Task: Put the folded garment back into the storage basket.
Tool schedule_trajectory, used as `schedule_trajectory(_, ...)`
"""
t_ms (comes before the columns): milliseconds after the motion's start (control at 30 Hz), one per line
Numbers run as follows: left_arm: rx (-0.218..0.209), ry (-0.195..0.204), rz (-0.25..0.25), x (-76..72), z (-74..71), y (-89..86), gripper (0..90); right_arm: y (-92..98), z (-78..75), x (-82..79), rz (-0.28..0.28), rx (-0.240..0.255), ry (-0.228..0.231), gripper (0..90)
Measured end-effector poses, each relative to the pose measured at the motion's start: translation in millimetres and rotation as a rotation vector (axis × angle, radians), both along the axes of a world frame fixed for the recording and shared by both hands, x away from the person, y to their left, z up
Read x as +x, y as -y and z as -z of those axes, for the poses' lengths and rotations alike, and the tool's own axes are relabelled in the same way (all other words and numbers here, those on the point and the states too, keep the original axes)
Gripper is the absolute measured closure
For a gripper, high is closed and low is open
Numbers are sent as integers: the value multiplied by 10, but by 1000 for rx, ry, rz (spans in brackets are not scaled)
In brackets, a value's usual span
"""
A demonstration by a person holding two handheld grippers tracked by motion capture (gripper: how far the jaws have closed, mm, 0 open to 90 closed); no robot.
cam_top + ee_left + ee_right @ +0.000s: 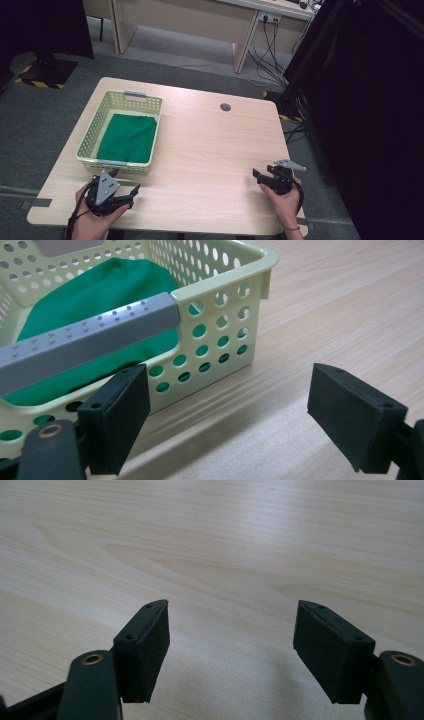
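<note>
A pale green perforated basket [159, 117] with grey handles stands on the left half of the wooden table [215, 150]. A folded green cloth [127, 137] lies inside it. My left gripper [125, 181] rests near the table's front left edge, just in front of the basket's near side, jaws open and empty. In the left gripper view the basket's corner [225, 285], its grey handle [90, 335] and the cloth [100, 290] sit just beyond my left gripper [230, 415]. My right gripper [264, 171] is at the front right, open over bare wood [200, 540], with nothing between the jaws of my right gripper [231, 640].
A round cable hole [225, 107] sits near the table's far edge. Beyond the table stand a light wooden desk [200, 20] and loose cables [270, 55] on the grey floor. A black curtain [370, 100] hangs close to the table's right side.
</note>
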State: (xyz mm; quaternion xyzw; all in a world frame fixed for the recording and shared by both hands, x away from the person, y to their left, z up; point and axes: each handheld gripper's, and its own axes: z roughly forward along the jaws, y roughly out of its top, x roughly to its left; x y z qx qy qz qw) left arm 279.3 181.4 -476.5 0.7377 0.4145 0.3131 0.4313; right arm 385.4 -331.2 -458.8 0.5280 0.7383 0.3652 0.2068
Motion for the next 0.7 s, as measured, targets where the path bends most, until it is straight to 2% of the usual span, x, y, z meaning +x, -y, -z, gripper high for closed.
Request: schedule_trajectory(700, 7, -4, -2, 14, 18, -1, 167, 88, 82, -64, 15, 4, -10, 299)
